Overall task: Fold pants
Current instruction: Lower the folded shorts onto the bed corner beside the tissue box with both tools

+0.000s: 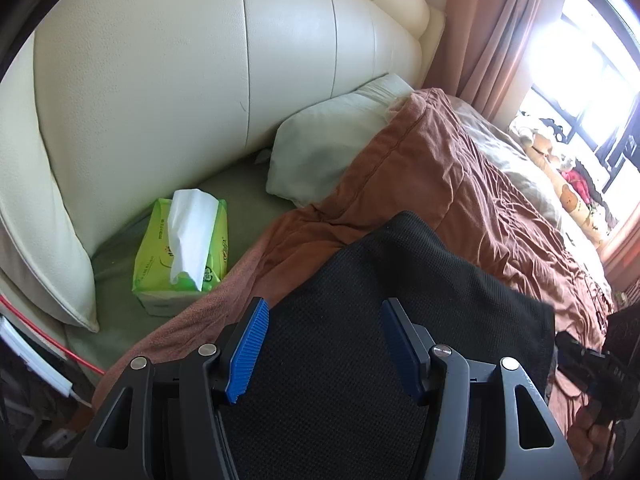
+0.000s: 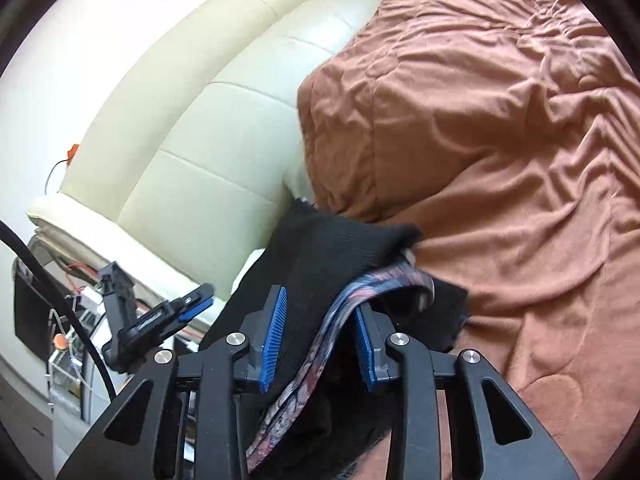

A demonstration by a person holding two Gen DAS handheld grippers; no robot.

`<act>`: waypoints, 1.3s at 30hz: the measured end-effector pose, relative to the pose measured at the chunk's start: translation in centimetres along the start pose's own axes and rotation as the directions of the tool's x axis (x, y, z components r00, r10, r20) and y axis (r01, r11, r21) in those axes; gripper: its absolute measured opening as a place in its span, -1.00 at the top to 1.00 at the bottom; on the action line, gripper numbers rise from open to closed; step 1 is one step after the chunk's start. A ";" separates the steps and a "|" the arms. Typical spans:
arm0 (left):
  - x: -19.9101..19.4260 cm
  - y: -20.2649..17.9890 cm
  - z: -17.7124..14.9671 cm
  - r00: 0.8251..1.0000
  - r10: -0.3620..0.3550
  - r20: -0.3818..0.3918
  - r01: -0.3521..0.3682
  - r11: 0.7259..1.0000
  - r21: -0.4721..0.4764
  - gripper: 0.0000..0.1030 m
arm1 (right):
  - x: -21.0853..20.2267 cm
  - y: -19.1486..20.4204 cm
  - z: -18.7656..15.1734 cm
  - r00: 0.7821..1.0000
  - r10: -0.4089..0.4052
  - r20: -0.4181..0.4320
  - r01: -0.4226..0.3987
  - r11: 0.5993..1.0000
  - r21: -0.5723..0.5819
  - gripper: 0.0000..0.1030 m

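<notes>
**fold_fan:** So where are the black pants (image 1: 400,320) sat right now? Everything's placed off the pants here. They're spread flat on the brown blanket (image 1: 460,184), seemingly so a clean fold line can be made. The left gripper (image 1: 324,344) is held right above them, fingers spread wide, nothing pinched, cloth just seen lying below the gap.

**umi_lurker:** Agreed. On the other side, a bunched edge of the pants, patterned lining (image 2: 320,344) showing, is draped between the fingers of the right gripper (image 2: 320,344). They're partly closed around it, but whether the pads are actually pressing can't be told. It's probably lifted that way so the edge can be carried over.

**fold_fan:** Counts?

**umi_lurker:** One pair of pants, two grippers, four blue pads. One green tissue pack (image 1: 180,252) is left just beside the pants, towards the cream headboard (image 1: 180,80), one white sheet pulled up. One pale pillow (image 1: 336,148) is seen beyond the pants, one blanket under them.
</notes>
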State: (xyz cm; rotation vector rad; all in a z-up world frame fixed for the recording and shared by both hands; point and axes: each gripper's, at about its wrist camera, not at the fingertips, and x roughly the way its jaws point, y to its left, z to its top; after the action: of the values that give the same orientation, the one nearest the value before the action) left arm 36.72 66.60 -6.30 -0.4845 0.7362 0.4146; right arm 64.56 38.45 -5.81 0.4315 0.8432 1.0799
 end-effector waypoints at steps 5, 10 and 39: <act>-2.2 0.1 -1.4 1.000 -0.012 0.007 0.012 1.000 0.024 -0.18 | -3.5 0.9 0.7 0.981 -0.164 0.099 0.171 0.983 -0.070 0.41; -3.4 0.5 -2.7 1.000 -0.026 0.007 0.026 0.999 0.032 -0.18 | -4.6 3.1 -0.3 0.992 -0.111 0.061 0.119 0.982 -0.147 0.41; -1.0 1.7 -8.0 0.984 0.165 -0.061 -0.160 0.983 0.087 -0.18 | 1.9 7.5 -8.4 0.944 -0.318 -0.092 0.183 0.733 -0.656 0.47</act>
State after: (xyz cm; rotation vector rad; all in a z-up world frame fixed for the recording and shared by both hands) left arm 30.93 63.33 -11.15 -0.3635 0.8590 0.5202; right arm 53.95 42.68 -6.66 -0.3752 0.6262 1.0902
